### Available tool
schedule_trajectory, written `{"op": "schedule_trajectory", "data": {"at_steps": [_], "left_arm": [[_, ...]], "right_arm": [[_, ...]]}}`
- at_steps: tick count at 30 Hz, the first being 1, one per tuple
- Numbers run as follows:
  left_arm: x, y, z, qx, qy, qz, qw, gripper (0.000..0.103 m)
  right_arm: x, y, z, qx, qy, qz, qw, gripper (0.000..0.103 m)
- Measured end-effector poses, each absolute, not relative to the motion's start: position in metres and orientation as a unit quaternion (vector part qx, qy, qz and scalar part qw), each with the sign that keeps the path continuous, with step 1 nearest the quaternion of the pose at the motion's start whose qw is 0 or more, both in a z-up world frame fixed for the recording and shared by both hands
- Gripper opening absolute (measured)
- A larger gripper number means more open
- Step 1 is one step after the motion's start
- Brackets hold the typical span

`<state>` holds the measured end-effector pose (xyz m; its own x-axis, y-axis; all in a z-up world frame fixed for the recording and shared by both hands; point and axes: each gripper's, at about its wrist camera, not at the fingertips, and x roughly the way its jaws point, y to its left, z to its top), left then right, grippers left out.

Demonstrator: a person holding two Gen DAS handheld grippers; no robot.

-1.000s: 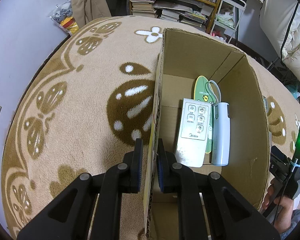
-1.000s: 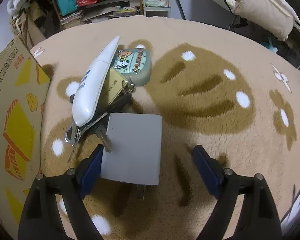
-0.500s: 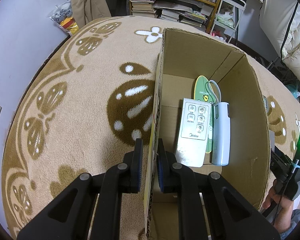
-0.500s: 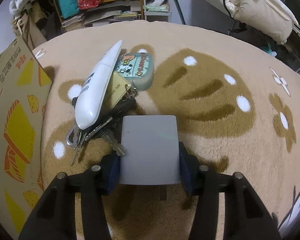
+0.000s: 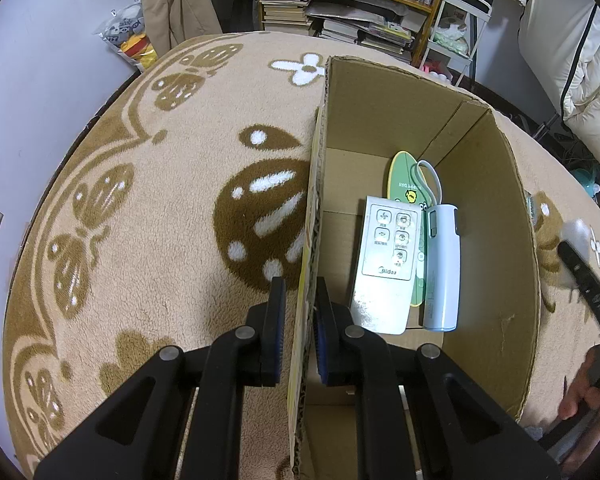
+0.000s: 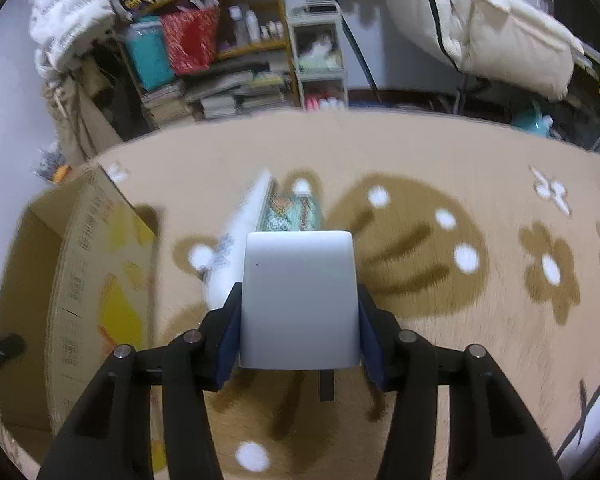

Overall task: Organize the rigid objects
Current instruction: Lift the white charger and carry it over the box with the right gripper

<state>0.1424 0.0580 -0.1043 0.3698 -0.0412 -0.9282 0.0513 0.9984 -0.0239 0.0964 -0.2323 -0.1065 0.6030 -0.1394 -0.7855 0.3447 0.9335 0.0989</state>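
Right tool [image 6: 298, 316], tilted downward, clamps grey charger [image 6: 298, 296]; left tool [image 5: 298, 320] pinches box wall [image 5: 310, 240].

Beige carpet [image 5: 172, 208] with brown butterfly and flower motifs, white spots.
Open cardboard box [image 5: 496, 248] standing directly on the pile. To its side in the right wrist view, a small cluster lying on the carpet: long white remote [image 6: 236, 248], blurred, touching a teal cartoon-printed case [image 6: 296, 212]. Elsewhere bare pile, flower prints toward the right edge. Shelves and stacked books beyond the carpet's far edge.
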Motion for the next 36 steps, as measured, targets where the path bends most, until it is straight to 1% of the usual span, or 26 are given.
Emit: {"op": "schedule_trajectory", "data": {"at_steps": [7, 19, 26, 36], "left_arm": [[0.142, 0.058, -0.104, 0.005, 0.56, -0.028, 0.828, 0.013], [0.143, 0.059, -0.104, 0.006, 0.56, -0.028, 0.828, 0.013], [0.143, 0.059, -0.104, 0.008, 0.56, -0.029, 0.828, 0.012], [0.143, 0.059, -0.103, 0.004, 0.559, -0.037, 0.828, 0.01]], "right_arm": [[0.103, -0.203, -0.074, 0.119, 0.394, -0.083, 0.908, 0.056], [0.122, -0.146, -0.056, 0.103, 0.38, 0.001, 0.919, 0.056], [0.125, -0.114, -0.06, 0.083, 0.38, 0.037, 0.921, 0.056], [0.13, -0.1, -0.088, 0.077, 0.402, 0.065, 0.91, 0.056]]}}
